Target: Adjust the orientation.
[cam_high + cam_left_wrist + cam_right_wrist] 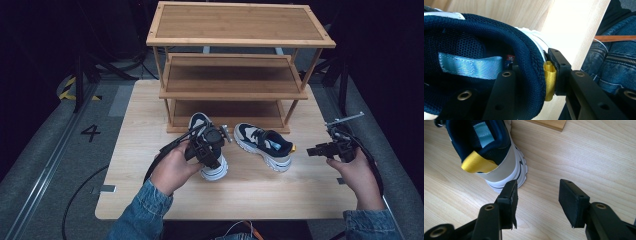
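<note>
Two navy-and-white mesh sneakers on the pale wooden surface (150,190), just before a three-tier bamboo shoe rack (235,90). Left sneaker (212,167) gripped at its padded heel collar by the left hand-held gripper (544,82), one jaw inside, the other outside against the yellow heel loop (549,80). Right sneaker (265,145) lying free, apart from the right hand-held gripper (537,202), jaws spread wide just behind its heel.

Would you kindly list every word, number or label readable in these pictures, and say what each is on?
"4": dark numeral on the grey floor left of the table.
Small red tag inside the collar of the shoe in the left gripper: print too small and hidden to read.
</note>
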